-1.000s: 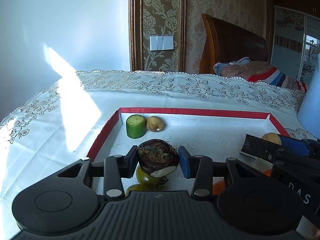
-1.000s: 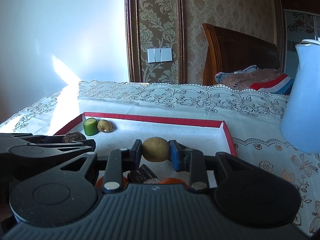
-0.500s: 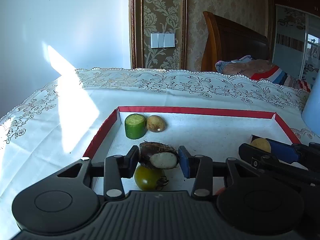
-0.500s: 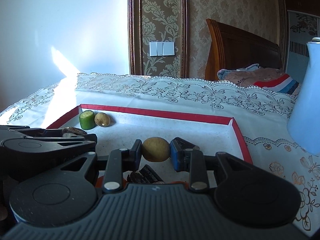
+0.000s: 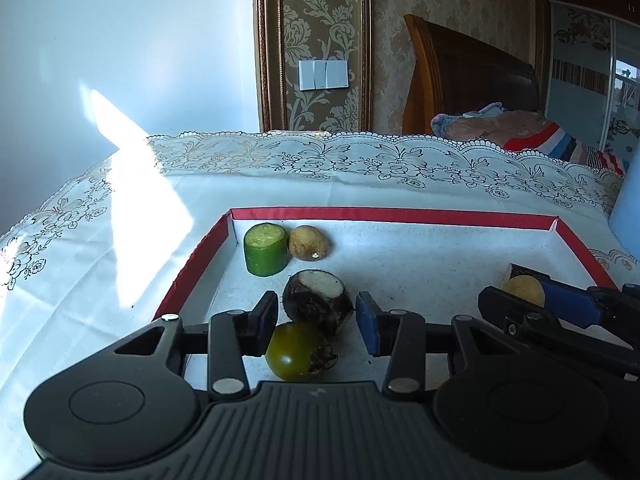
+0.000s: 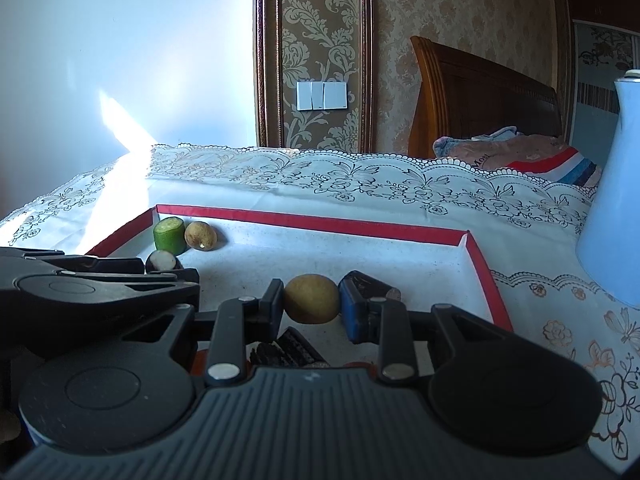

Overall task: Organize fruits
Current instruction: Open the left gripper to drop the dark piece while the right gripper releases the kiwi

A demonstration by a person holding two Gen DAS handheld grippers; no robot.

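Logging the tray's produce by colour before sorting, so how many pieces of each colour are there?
Green: 2, cucumber chunk and green tomato
Tan-yellow: 2, small fruit and the one held by the right gripper
Dark brown: 1, taro
Total: 5

A lace-edged tablecloth (image 5: 360,184) covers the table. Far off, a wall switch (image 5: 323,75) sits left of a wooden headboard (image 5: 468,76). A pale blue jug (image 6: 616,208) stands right.

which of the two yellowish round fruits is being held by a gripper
The round yellow fruit clamped in the right gripper. The other, the brownish one, lies free beside the green chunk.
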